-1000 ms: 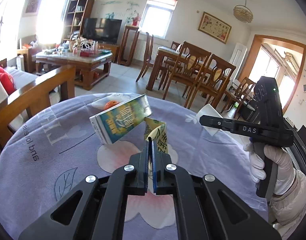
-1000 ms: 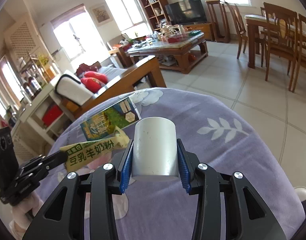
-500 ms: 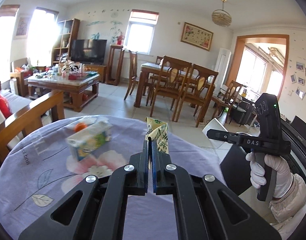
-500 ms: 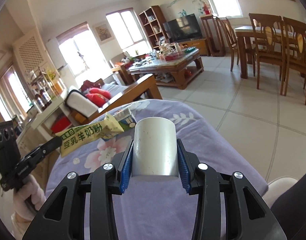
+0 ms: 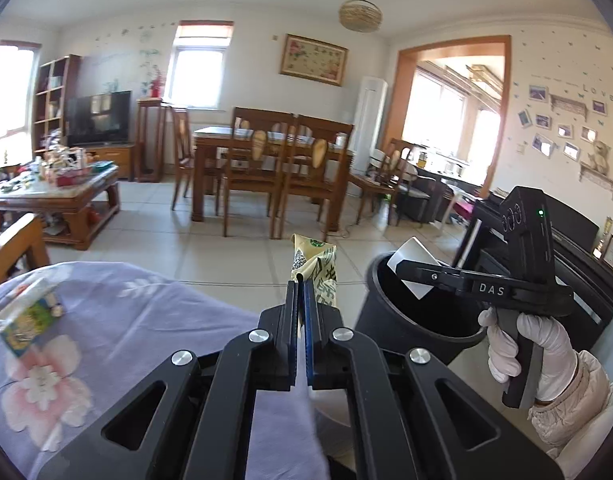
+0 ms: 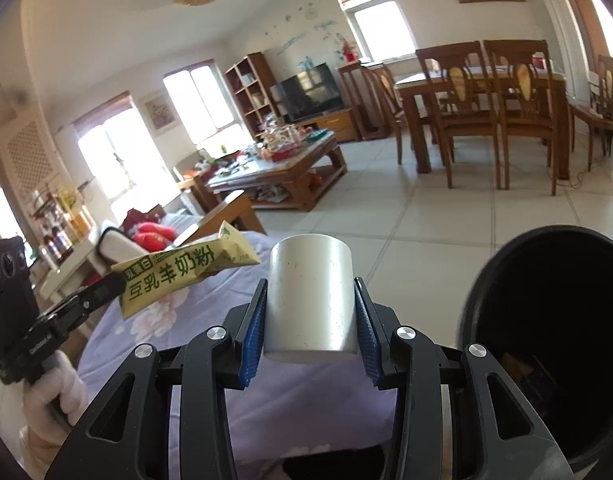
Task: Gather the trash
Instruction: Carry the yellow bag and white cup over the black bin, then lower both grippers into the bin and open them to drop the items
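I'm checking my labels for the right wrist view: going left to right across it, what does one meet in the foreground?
White-gloved hand holding the left gripper → yellow-green powder sachet → white paper cup in the right gripper → black round trash bin.

A wooden dining table (image 5: 266, 148) stands mid-room on a pale tiled floor (image 5: 226, 252), high-backed wooden chairs (image 5: 318, 176) drawn up around it; to its left a black television (image 5: 98, 118) sits beside an open bookshelf (image 5: 52, 100); nearer, left of the table, a low wooden coffee table (image 5: 54, 204) is heaped with clutter; above the table hang a framed picture (image 5: 313, 60) and a bright window (image 5: 196, 78); right of it a wood-trimmed archway (image 5: 454, 112) glows with daylight; small photographs (image 5: 562, 128) dot the white wall beyond.
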Motion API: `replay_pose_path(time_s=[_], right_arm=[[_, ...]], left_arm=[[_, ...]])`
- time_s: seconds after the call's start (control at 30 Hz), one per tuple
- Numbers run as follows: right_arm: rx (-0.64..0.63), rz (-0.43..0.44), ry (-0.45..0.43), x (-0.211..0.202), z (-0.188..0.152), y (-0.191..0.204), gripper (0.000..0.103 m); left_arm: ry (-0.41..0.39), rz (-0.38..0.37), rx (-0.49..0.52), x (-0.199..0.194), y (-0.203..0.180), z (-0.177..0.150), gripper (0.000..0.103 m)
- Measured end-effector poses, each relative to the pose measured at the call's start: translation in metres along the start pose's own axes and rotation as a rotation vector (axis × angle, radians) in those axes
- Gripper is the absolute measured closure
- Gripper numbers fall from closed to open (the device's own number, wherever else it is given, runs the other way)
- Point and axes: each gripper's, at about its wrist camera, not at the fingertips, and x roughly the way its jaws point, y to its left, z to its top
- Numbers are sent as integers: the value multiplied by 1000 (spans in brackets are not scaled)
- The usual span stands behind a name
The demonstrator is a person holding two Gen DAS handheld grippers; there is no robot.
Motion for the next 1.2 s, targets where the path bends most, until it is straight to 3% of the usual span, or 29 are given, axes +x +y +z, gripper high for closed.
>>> replay_pose_path(time_s=[0.2, 0.5, 0.83, 1.2], right_arm=[[109, -87, -46, -51, -13, -89, 63], [207, -199, -58, -86, -40, -175, 62], [252, -267, -30, -83, -69, -208, 62], [235, -312, -14, -72, -79, -203, 62]], left_arm=[[40, -100, 56, 43, -51, 1, 100], [124, -220, 105, 109, -103, -7, 100], [229, -280, 136, 172, -138, -22, 100], [302, -281, 142, 202, -143, -36, 100]])
